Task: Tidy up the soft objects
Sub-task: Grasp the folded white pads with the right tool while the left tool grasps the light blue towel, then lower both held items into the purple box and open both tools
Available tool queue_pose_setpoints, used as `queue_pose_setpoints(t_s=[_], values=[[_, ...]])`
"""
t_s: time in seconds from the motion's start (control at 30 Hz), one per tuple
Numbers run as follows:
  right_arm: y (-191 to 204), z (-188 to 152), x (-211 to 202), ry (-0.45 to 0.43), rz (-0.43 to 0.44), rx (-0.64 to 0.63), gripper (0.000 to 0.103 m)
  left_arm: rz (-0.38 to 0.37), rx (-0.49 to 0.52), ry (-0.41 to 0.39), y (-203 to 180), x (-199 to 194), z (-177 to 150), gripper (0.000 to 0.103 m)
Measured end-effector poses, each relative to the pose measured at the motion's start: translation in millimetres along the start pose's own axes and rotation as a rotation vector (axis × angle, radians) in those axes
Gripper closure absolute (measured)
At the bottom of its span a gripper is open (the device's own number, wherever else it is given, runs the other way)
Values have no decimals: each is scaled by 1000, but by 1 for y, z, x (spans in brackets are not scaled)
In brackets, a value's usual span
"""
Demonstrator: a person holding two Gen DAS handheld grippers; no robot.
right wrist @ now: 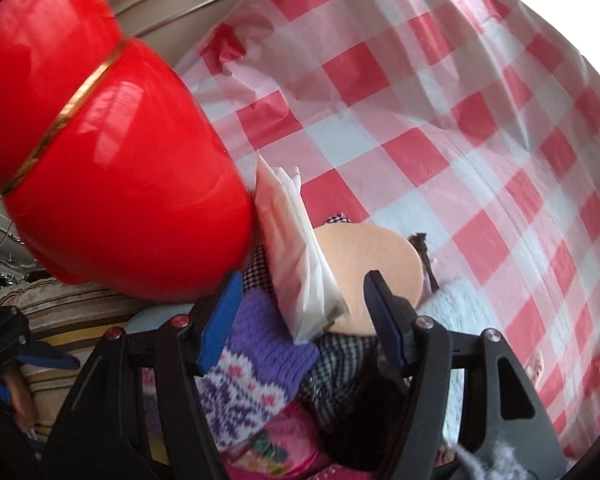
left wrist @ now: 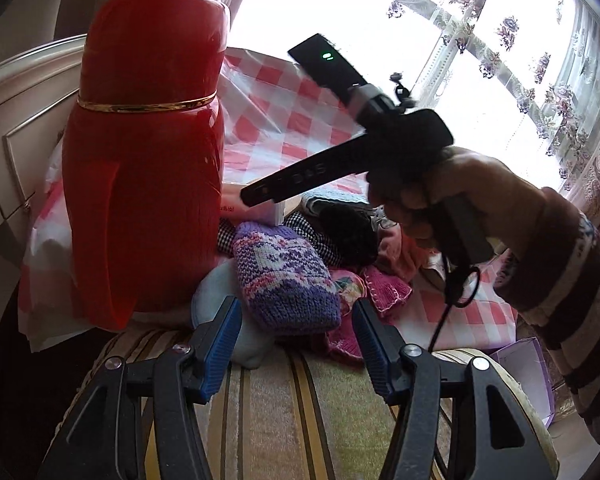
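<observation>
The soft things lie heaped on a red-checked cloth [right wrist: 440,128] over the surface, just right of a tall red flask [left wrist: 148,152]. A purple knitted sock [left wrist: 284,280] tops the near side. The left gripper [left wrist: 296,344] hovers with fingers apart and empty; the right gripper [right wrist: 300,320], fingers apart, straddles a tissue pack [right wrist: 296,260] without clamping it.

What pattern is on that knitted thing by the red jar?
The knitted piece is purple with white and pink motifs, clearest in the left wrist view.

Purple knitted hat [left wrist: 286,280] – lying atop mixed soft clothes [left wrist: 352,236], heaped.
</observation>
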State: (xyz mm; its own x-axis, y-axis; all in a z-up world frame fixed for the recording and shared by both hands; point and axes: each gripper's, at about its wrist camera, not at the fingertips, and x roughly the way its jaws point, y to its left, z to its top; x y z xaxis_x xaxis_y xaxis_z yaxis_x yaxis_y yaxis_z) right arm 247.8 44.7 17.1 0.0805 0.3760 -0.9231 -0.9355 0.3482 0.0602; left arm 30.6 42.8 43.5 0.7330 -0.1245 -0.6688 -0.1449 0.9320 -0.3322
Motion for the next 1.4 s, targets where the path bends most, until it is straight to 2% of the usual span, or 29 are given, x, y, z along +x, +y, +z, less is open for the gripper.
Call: queue_pose_setpoints(t_s=[0.1, 0.13, 0.17, 0.27, 0.33, 0.43, 0.5, 0.67, 0.7, 0.8, 0.83, 1.1, 1.23, 1.4], values=[[-3, 7, 14, 23, 2, -7, 37, 4, -25, 20, 6, 3, 1, 45], [-3, 7, 17, 27, 5, -7, 40, 18, -41, 30, 10, 5, 2, 45], [-2, 7, 19, 29, 4, -10, 60, 43, -65, 49, 15, 8, 2, 45], [6, 1, 23, 31, 5, -34, 69, 96, -141, 118, 30, 16, 2, 45], [11, -4, 20, 17, -7, -55, 73, 117, -190, 150, 37, 19, -1, 45], [8, -11, 6, -22, -14, -18, 77, 166, -236, 192, 43, 28, -7, 45], [5, -17, -6, -52, -5, 11, 77, 176, -255, 221, 43, 37, -9, 50], [6, -37, -43, -129, 1, 60, 77, 211, -276, 228, 42, 49, -6, 53], [5, -45, -53, -144, 4, 79, 77, 211, -280, 231, 42, 51, -5, 55], [5, -66, -76, -181, -4, 123, 77, 213, -271, 237, 42, 63, -4, 74], [4, -76, -86, -196, -6, 144, 77, 210, -267, 237, 42, 65, -4, 84], [-13, -170, -161, -300, -61, 360, 77, 217, -231, 129, 25, 36, -6, 88], [-17, -219, -184, -311, -91, 447, 77, 230, -190, 53, 14, 6, -12, 89], [-22, -283, -203, -324, -101, 578, 77, 285, -130, -38, -2, -28, -15, 89]])
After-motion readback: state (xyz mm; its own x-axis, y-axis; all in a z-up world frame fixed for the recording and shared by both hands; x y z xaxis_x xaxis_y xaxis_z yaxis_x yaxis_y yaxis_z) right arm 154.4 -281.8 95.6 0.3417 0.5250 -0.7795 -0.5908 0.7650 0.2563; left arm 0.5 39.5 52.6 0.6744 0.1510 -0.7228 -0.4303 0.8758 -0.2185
